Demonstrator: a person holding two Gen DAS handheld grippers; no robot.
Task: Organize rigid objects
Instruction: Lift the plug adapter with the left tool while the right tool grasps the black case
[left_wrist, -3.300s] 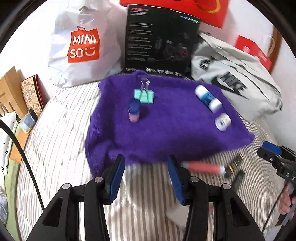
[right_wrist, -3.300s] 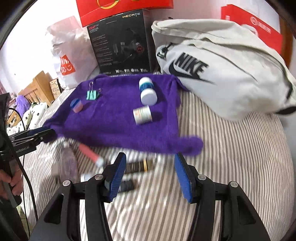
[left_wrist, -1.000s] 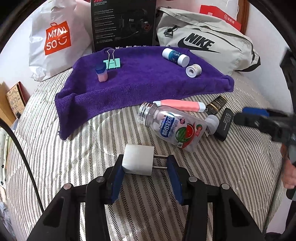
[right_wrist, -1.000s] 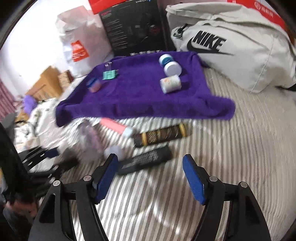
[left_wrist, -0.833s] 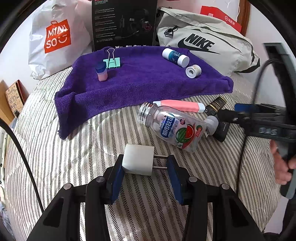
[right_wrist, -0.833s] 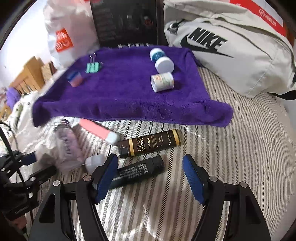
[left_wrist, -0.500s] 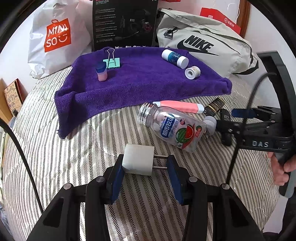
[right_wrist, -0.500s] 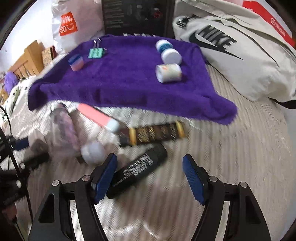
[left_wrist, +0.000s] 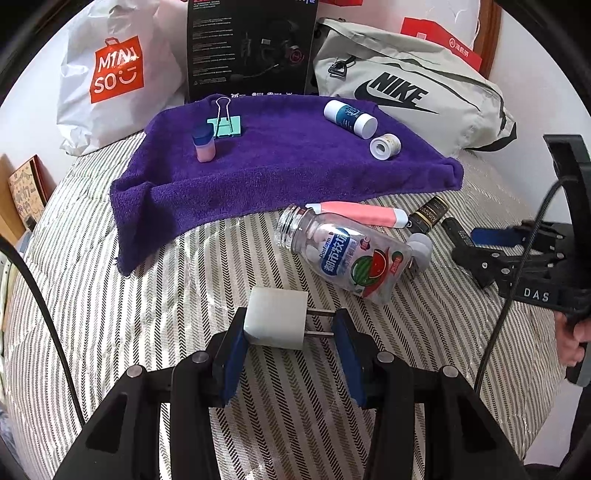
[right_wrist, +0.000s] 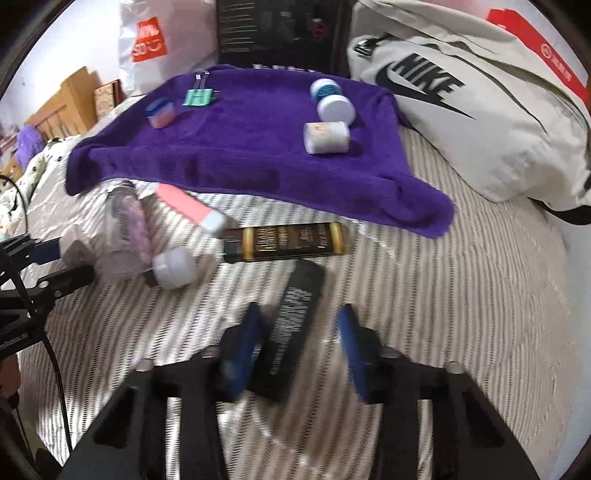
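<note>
My left gripper (left_wrist: 288, 332) is shut on a white charger plug (left_wrist: 277, 323), its prongs against the right finger, just above the striped bed. My right gripper (right_wrist: 299, 332) is open, its blue pads on either side of a black tube (right_wrist: 299, 302) lying on the bed; this view is blurred. Beyond it lie a brown-and-gold tube (right_wrist: 284, 242), a pink tube (right_wrist: 188, 208) and a clear bottle (left_wrist: 347, 254) on its side. The purple towel (left_wrist: 295, 166) carries a teal binder clip (left_wrist: 224, 125), a small pink bottle (left_wrist: 204, 146), a white bottle (left_wrist: 349, 116) and a small white roll (left_wrist: 385, 146).
A white shopping bag (left_wrist: 110, 74), a black box (left_wrist: 251, 48) and a grey sports bag (left_wrist: 406, 96) stand behind the towel. A hand (left_wrist: 570, 339) holds the right gripper at the bed's right side. A black cable (left_wrist: 37, 295) runs at the left.
My right gripper has come down and forward, so the black tube now lies between its open fingers. The left gripper keeps hold of the charger and has hardly moved.
</note>
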